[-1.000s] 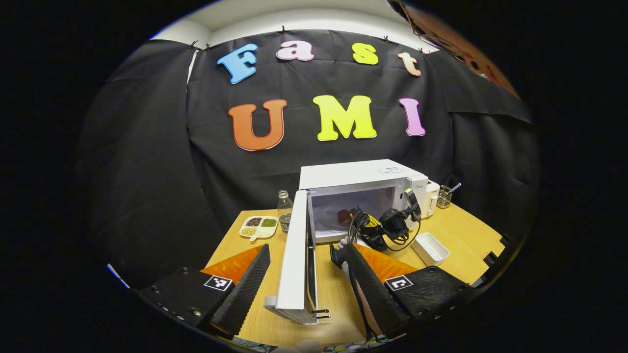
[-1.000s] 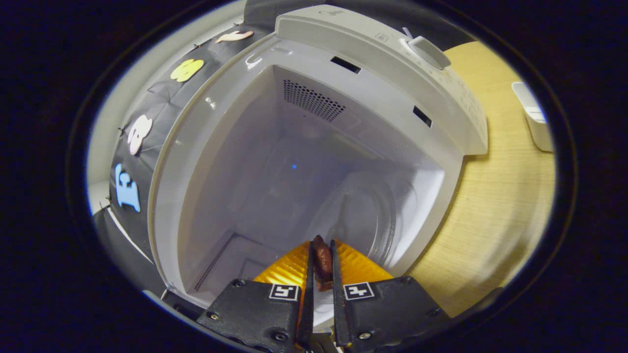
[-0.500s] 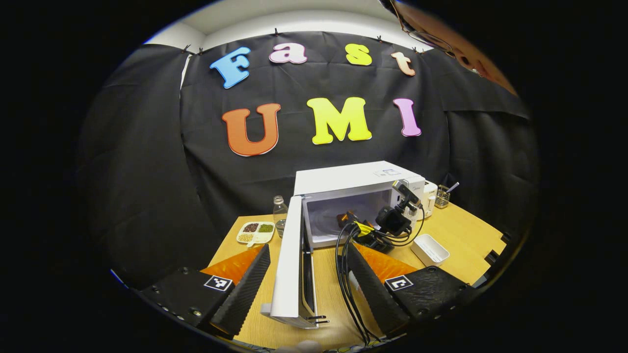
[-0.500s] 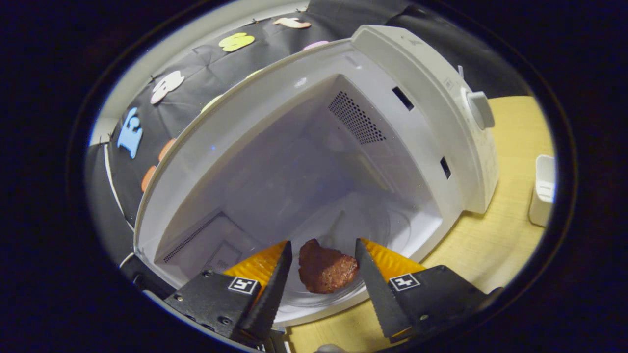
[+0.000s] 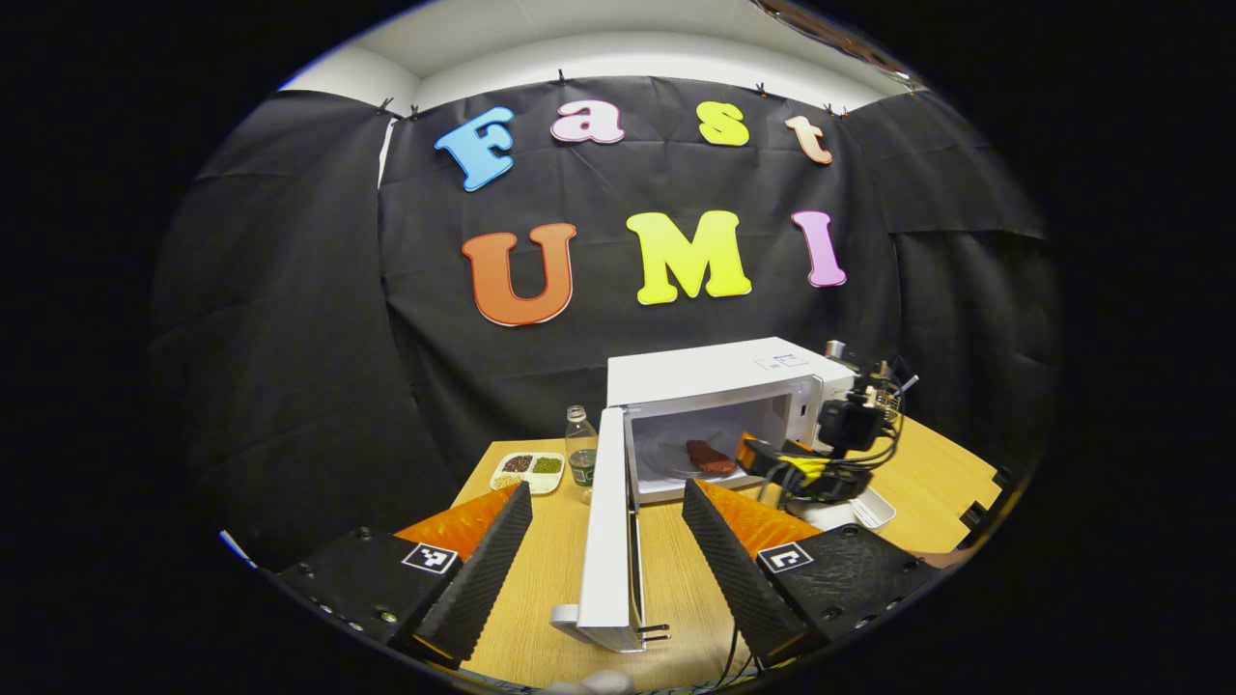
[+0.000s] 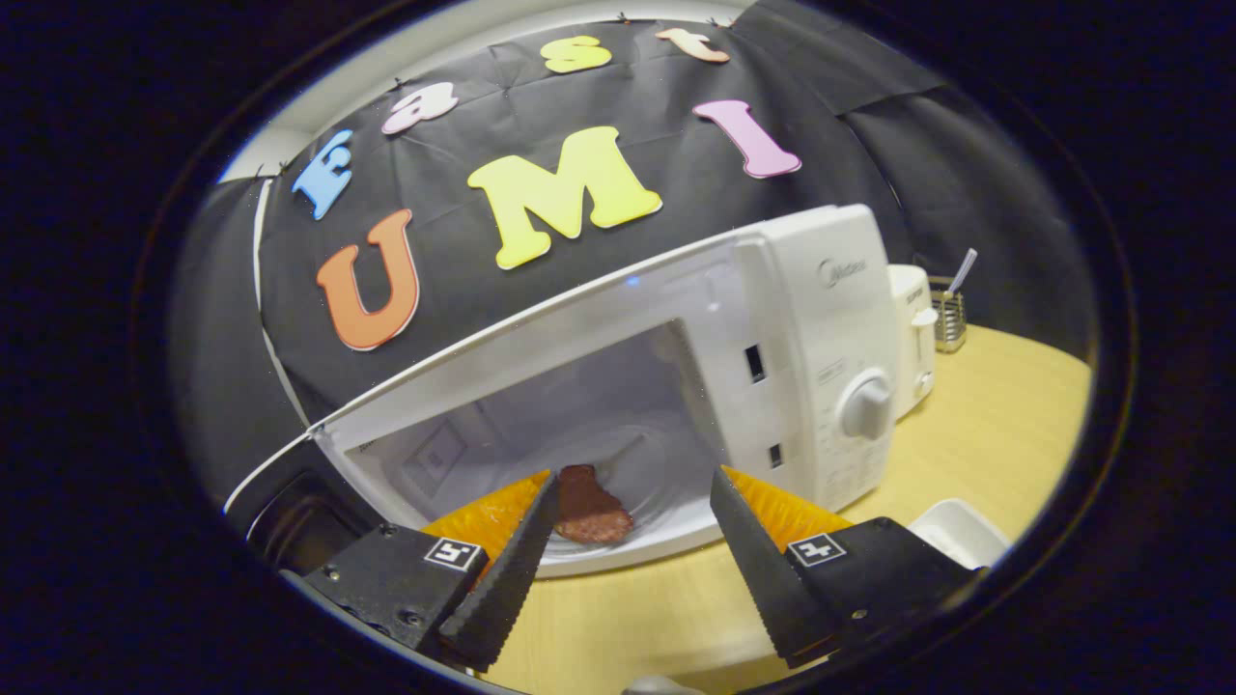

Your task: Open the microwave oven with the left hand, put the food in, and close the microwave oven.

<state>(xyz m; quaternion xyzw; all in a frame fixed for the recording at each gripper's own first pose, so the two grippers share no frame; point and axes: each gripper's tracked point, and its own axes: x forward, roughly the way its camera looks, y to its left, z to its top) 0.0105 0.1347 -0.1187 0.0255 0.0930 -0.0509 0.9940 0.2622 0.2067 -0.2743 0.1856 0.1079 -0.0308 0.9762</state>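
With the food [image 6: 591,506] lying inside the microwave oven [image 5: 719,405] and both the left gripper [image 5: 606,541] and right gripper [image 6: 628,555] spread empty, the door [image 5: 610,541] (light, rigid, hinged, I judge) is best pushed at its free edge.

Dim, warm light is falling on the tabletop [image 5: 565,541]; fisheye distortion is bending both views' edges, details staying sharp.

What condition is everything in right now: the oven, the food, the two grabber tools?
Microwave door: swung wide open.
Food: lying inside the microwave, let go.
Right gripper: fingers apart, empty, just outside the opening.
Left gripper: fingers apart, astride the door's edge, not pressing.
Bottle: upright, capped.
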